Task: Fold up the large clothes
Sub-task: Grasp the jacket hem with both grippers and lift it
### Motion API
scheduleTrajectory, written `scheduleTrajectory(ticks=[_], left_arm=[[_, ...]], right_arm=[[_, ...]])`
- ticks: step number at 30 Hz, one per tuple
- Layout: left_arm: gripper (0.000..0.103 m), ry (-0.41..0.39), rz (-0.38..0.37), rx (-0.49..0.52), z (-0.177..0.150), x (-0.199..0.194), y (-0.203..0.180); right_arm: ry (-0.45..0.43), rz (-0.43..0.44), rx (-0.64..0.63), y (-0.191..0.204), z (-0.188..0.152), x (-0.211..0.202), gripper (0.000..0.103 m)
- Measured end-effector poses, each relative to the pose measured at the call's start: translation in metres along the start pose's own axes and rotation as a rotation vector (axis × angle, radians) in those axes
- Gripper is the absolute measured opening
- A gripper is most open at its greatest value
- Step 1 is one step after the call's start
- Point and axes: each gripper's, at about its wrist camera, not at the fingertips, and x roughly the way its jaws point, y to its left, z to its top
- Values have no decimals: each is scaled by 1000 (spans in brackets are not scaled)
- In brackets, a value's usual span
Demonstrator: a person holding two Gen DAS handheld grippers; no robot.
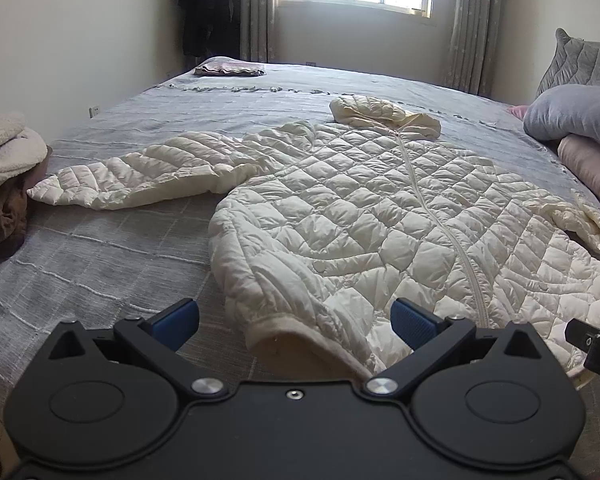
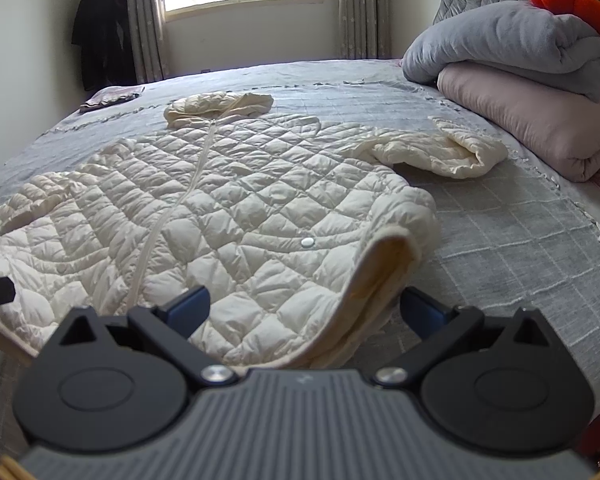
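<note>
Bedspread (image 1: 100, 248) lies bare beside jacket (image 1: 360, 208) hem, seemingly.

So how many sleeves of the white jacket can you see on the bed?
2: one sleeve stretched straight out toward the towel pile, the other sleeve bent near the folded blankets.

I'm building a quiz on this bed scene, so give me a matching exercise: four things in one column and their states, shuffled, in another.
Things:
1. jacket
2. long sleeve
3. grey blanket
4. left gripper

States:
A. folded, on the pink bedding
B. open, at the hem corner
C. zipped, spread flat
D. stretched out sideways

Pairs: 1-C, 2-D, 3-A, 4-B
</note>
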Motion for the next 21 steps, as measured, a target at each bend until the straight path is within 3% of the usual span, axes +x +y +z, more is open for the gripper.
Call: scheduleTrajectory(ticks=[6, 11, 14, 17, 21], left_arm=[[103, -6, 15, 20, 0, -1, 4], [103, -33, -67, 52, 4, -8, 22], [103, -55, -72, 55, 12, -11, 38], [103, -65, -87, 19, 23, -14, 60], [103, -32, -253, -127, 33, -6, 94]], right_arm=[[-53, -24, -1, -9, 9, -9, 103], [-140, -58, -19, -23, 18, -17, 103], [-131, -85, 2, -38, 24, -16, 103], [-83, -38, 65, -60, 33, -13, 103], [-47, 93, 212, -95, 42, -15, 103]])
